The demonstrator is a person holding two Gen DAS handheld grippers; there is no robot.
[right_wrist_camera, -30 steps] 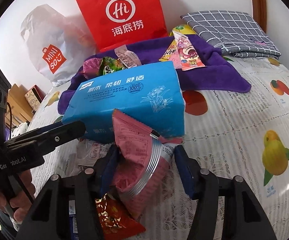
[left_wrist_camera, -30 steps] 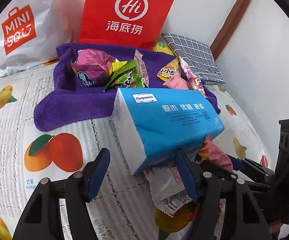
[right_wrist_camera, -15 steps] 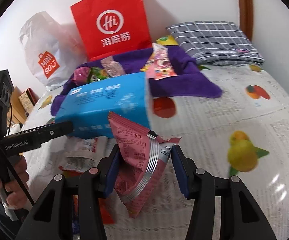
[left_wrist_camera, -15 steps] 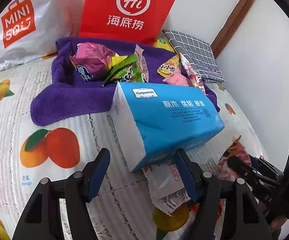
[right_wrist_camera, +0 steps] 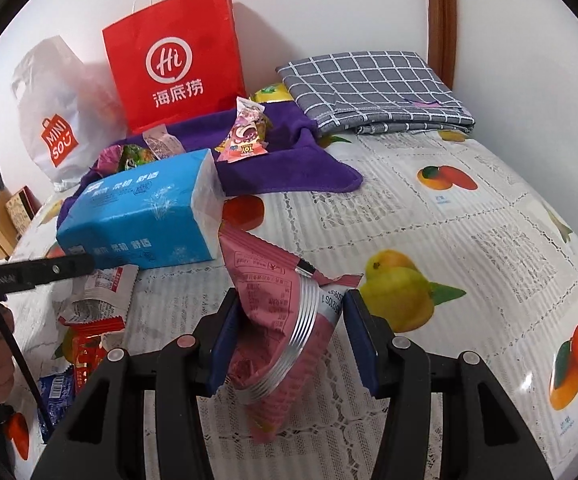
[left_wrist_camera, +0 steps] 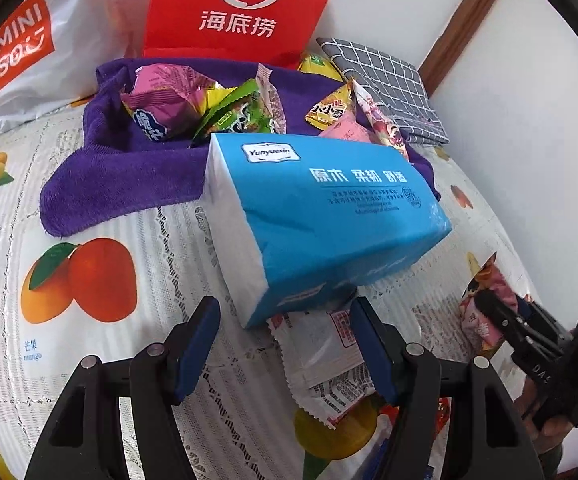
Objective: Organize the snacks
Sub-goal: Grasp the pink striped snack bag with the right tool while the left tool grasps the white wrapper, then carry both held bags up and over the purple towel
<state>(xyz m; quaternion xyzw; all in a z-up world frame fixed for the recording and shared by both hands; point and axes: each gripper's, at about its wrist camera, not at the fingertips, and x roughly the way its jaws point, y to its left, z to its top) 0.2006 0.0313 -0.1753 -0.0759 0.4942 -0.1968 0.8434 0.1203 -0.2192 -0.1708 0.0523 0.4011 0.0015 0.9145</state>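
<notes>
My right gripper (right_wrist_camera: 291,312) is shut on a pink snack packet (right_wrist_camera: 279,320) and holds it above the fruit-print tablecloth; the packet also shows at the right of the left wrist view (left_wrist_camera: 485,304). My left gripper (left_wrist_camera: 285,320) is open just in front of a blue tissue pack (left_wrist_camera: 325,220), its fingers apart from it. The tissue pack (right_wrist_camera: 145,212) lies on a white snack wrapper (left_wrist_camera: 329,356). Several snack packets (left_wrist_camera: 193,108) lie on a purple towel (left_wrist_camera: 129,184) behind it. A red packet (right_wrist_camera: 89,344) and a blue packet (right_wrist_camera: 57,396) lie at the front left.
A red paper bag (right_wrist_camera: 177,60) and a white Miniso bag (right_wrist_camera: 57,120) stand against the back wall. A folded grey checked cloth (right_wrist_camera: 373,88) lies at the back right. The wall (left_wrist_camera: 529,120) runs close along the right of the table.
My right gripper has carried the pink packet to the right, away from the tissue pack. My left gripper has edged slightly closer to the tissue pack.
</notes>
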